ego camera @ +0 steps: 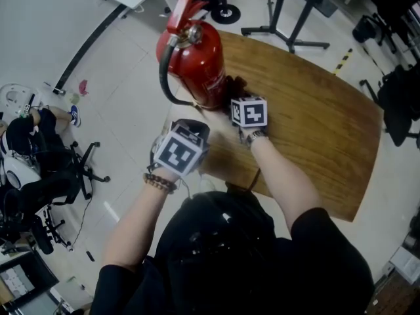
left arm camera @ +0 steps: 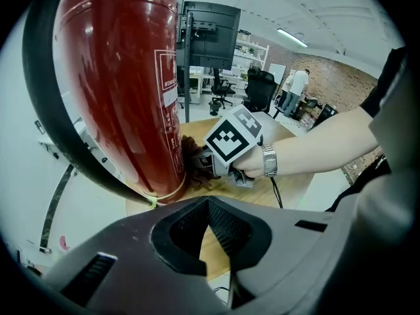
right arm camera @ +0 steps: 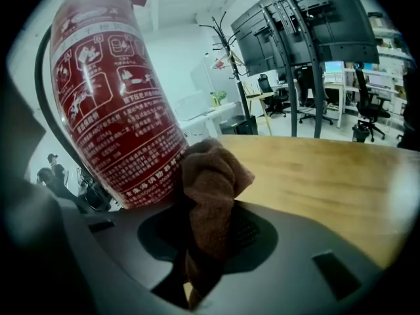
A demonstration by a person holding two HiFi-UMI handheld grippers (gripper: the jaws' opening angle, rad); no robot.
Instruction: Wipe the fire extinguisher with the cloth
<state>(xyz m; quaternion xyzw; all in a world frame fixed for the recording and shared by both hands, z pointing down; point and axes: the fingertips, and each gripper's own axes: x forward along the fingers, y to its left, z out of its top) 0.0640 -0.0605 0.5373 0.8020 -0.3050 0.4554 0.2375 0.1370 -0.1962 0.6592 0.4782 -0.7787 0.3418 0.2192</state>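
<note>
Right gripper (ego camera: 235,96) clamped on a bunched brown cloth (right arm camera: 209,195), which is pressed against the lower side of the red fire extinguisher (ego camera: 200,61). Extinguisher upright on wooden table (ego camera: 308,117), near its edge. Left gripper (left arm camera: 220,231): jaws closed, empty, just beside the extinguisher's base and black hose (ego camera: 165,77).

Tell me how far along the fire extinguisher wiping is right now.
Done: the cloth is picked up, clamped in the right gripper. In hand: the cloth is against the lower body of the fire extinguisher, which stands on the table. The left gripper is shut and empty beside it. Left: the rest of the cylinder; how much is already wiped cannot be told.
</note>
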